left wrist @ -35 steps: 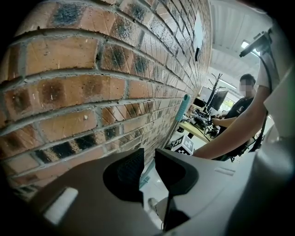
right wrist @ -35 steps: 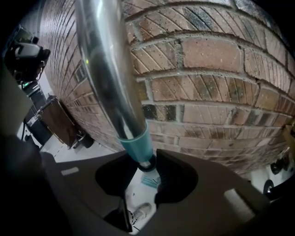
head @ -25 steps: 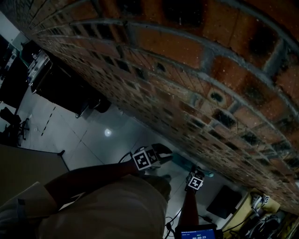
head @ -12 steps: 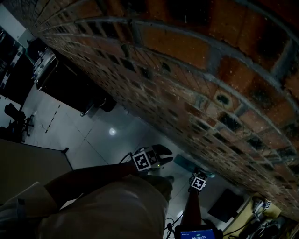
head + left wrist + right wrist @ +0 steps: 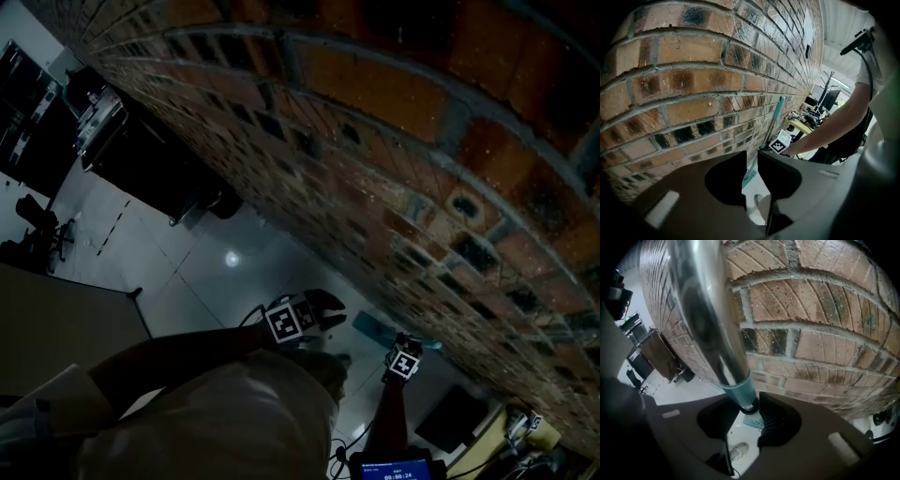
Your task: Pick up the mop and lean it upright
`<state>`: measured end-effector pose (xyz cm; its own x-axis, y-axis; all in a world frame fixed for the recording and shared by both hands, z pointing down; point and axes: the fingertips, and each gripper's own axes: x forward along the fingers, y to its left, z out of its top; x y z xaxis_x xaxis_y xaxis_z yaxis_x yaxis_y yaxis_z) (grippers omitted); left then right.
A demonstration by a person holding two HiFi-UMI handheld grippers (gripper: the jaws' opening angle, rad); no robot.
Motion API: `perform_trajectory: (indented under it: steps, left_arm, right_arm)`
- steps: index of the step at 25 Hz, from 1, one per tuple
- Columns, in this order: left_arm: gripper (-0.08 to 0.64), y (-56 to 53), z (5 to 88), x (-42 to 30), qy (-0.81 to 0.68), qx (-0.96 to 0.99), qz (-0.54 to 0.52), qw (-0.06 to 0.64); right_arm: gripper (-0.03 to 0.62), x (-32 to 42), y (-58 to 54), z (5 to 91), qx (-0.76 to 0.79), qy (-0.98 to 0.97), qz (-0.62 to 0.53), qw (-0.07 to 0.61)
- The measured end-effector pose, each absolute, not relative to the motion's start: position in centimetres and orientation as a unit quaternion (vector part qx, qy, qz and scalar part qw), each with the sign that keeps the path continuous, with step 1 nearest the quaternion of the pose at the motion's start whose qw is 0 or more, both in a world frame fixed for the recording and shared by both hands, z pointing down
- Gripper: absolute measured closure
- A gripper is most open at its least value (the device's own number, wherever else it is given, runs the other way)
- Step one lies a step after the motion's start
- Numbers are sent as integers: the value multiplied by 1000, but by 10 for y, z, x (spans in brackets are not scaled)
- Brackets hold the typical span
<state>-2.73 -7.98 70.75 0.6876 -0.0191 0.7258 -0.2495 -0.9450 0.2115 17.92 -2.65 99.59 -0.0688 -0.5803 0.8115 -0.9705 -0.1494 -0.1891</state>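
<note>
**Item:** mop [image 5: 710, 315], a metal pole with a teal collar. It is stood on end close along the brick wall [image 5: 693, 84]. Its teal head [image 5: 753, 423] is set on the floor [image 5: 216, 272] at the wall's foot.

**Step in hand (judged):** the pole is being settled against the wall before release. The task is judged nearly complete.

**Handling note:**
- The left gripper [image 5: 751, 161] is best held near the pole, ready to steady it.
- The head should be planted a little out from the wall so that the pole tips towards the brick, not away.
- The grip should be eased only once the pole's weight is felt to rest on the wall. A smooth floor may let the head slide.
- Whether the pole already touches the brick cannot be told.

**Left gripper:** the fingers [image 5: 726, 183] are parted by a narrow gap. Nothing is pinched. Only the far mop head and floor are seen through the gap.

**Right gripper [image 5: 749, 406]:** the pads [image 5: 780, 420] are closed round the pole just below the teal collar, partway open to its width. The pole is held.
</note>
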Motion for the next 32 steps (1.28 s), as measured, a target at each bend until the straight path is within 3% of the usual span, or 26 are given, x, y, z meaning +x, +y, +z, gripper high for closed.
perform_trajectory:
  steps: [17, 25, 32]
  left_arm:
    - [468, -86, 711, -33, -82, 905, 388, 153]
    - [468, -83, 711, -26, -70, 909, 378, 161]
    - [468, -79, 706, -13, -48, 917, 362, 163]
  right_arm:
    - [456, 194, -52, 996, 648, -578, 428, 253]
    - [394, 193, -47, 982, 647, -588, 426, 234]
    - [377, 190, -34, 951, 656, -594, 412, 217]
